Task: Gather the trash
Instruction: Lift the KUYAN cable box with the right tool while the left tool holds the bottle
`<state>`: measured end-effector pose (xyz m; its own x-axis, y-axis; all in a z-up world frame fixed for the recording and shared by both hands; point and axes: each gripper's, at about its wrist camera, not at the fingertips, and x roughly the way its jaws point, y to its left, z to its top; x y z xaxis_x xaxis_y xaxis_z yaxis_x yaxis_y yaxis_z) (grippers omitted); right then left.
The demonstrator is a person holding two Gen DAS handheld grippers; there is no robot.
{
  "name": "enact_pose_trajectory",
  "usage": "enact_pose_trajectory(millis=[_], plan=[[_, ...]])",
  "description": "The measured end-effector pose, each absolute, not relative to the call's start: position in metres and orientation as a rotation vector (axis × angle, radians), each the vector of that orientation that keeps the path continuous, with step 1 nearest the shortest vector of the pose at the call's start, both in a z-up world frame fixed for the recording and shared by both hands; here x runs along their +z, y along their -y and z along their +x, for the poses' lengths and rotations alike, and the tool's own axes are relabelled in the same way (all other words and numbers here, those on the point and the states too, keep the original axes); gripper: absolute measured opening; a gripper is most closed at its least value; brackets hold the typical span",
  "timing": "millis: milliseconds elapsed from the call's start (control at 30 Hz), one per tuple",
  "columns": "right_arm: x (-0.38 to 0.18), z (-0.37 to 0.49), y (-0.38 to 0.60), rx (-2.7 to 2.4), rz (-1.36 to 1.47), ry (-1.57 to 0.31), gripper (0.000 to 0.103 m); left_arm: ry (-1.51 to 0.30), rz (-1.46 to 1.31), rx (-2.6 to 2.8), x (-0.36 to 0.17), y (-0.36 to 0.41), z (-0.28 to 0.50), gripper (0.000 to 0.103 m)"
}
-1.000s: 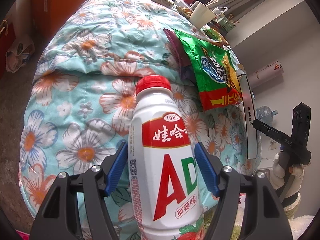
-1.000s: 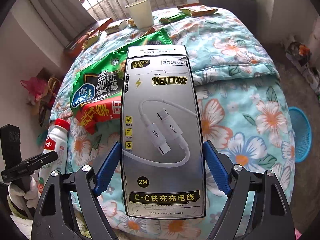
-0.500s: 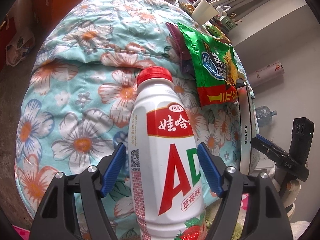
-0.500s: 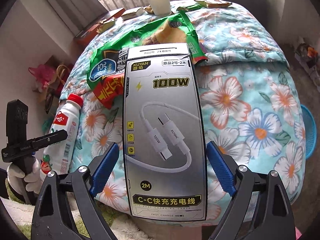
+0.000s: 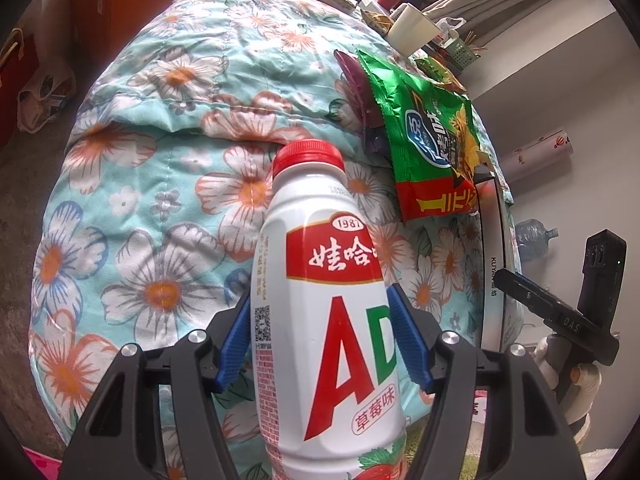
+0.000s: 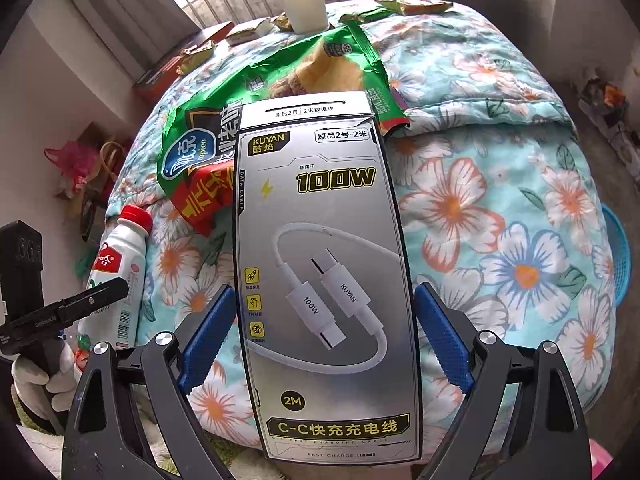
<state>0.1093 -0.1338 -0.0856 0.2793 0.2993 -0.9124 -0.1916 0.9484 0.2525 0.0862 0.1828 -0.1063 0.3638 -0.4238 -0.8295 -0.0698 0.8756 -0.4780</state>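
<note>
**Bottle and cable box between the tongs at the bed's edge**

The left gripper (image 5: 320,338) has a white drink bottle (image 5: 324,320) with a red cap between its blue pads. Its jaws have just been closing, and both pads now lie against the bottle's sides, gripping it. The bottle stands upright at the near edge of a floral quilt (image 5: 160,184).

The right gripper (image 6: 320,338) straddles a silver charging-cable box (image 6: 324,272) that stands on end. Its jaws have just been opening and now stand wide; a gap shows between each pad and the box's edges, so the pads do not press on it. Whether the box rests on anything below cannot be told.

Behind the box lies a green snack bag (image 6: 224,136), crumpled on the quilt, partly hidden by the box. Farther back stands a white paper cup (image 6: 306,4) among small wrappers (image 6: 416,4). At the far right edge, beside the bed, part of a blue basket (image 6: 622,256) shows. In the right wrist view the bottle sits to the left, with a white-gloved hand (image 6: 36,380) below it.
</note>
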Motion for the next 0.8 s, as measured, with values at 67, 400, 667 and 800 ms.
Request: enact_pose_trajectory(millis=[67, 400, 667, 800], plan=[[-0.086, 0.11, 0.132, 0.328, 0.091, -1.247, 0.086, -1.188, -0.464, -0.237, -0.107, -0.181, 0.086, 0.063], [-0.09, 0.111, 0.134, 0.314, 0.107, -1.259, 0.086, -1.2, -0.403, -0.234, -0.108, -0.17, 0.091, 0.063], [-0.088, 0.11, 0.132, 0.304, 0.106, -1.254, 0.086, -1.191, -0.395, -0.222, -0.108, -0.169, 0.09, 0.062], [-0.088, 0.108, 0.131, 0.284, 0.084, -1.249, 0.086, -1.202, -0.397, -0.217, -0.108, -0.168, 0.09, 0.062]])
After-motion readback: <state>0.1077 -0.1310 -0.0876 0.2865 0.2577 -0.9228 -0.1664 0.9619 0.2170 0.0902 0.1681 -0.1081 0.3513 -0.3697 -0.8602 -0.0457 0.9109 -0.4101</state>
